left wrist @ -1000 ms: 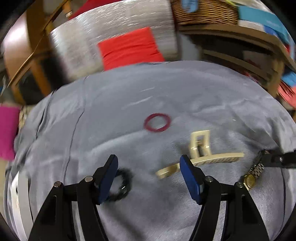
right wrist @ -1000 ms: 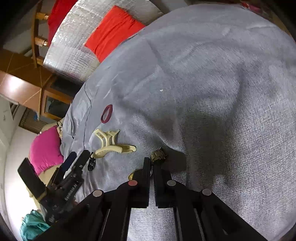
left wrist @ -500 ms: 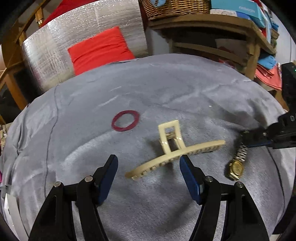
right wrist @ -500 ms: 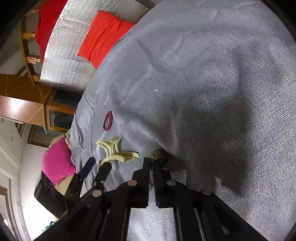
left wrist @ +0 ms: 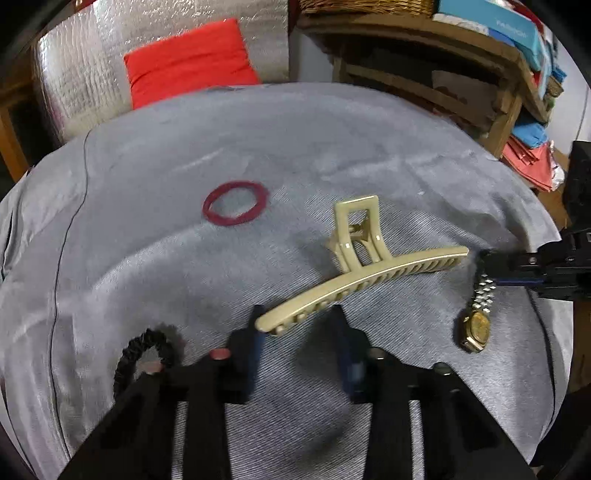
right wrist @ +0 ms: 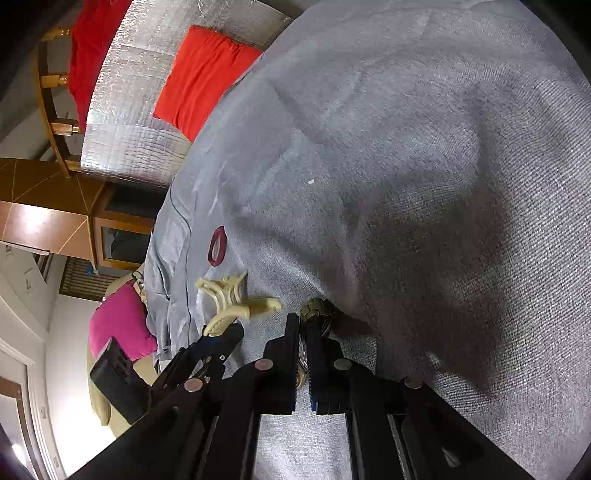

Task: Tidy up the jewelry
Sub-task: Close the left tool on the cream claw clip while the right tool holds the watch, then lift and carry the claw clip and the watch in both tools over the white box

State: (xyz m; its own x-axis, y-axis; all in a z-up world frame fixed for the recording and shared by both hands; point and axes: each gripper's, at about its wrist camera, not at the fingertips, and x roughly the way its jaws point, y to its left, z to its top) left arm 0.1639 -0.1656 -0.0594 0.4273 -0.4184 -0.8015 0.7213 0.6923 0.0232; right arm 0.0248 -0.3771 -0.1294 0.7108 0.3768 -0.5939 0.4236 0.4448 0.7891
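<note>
Beige plastic claw clip is sitting between the half-open left hand-held gripper, needing centred closing, while the right hand-held gripper is pinching the gold wristwatch.

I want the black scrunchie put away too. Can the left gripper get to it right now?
Probably yes. The scrunchie lies just left of the left gripper, with bare cloth around it. But the gripper's open fingers sit around the hair clip's end, so it must shift over first.

Setting: a lived-in home room. Evidence: a grey fabric-covered surface, a red cushion, a pink cushion, a wooden shelf holding a wicker basket and folded items, and wooden furniture.
</note>
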